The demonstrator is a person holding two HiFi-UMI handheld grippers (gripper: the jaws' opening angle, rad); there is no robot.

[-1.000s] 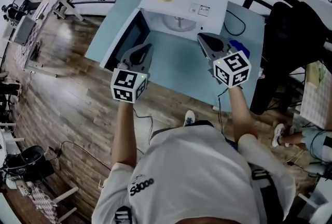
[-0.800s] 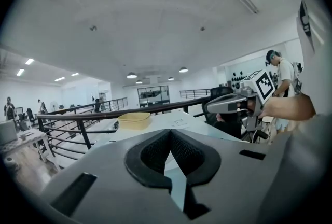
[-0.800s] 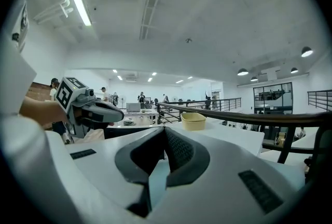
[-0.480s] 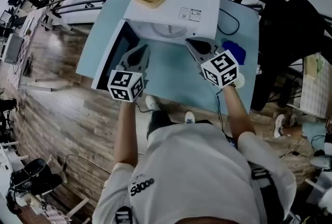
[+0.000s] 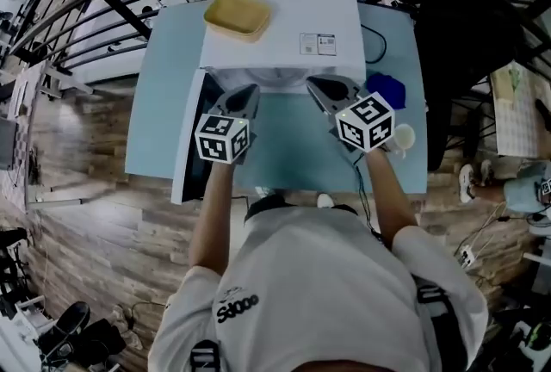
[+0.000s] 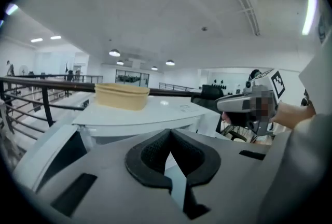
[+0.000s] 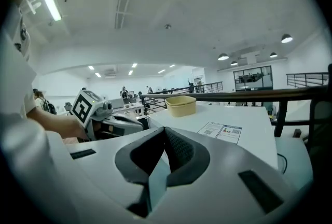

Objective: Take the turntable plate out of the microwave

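Open-plan office or lab hall: black railing (image 6: 52,82), ceiling lights (image 6: 114,53).

A white microwave (image 5: 284,26) stands on a pale blue table (image 5: 164,103), its door (image 5: 194,138) swung open to the left and a tan bowl (image 5: 237,15) on top. The left gripper (image 5: 248,93) and right gripper (image 5: 317,86) point side by side at its opening.
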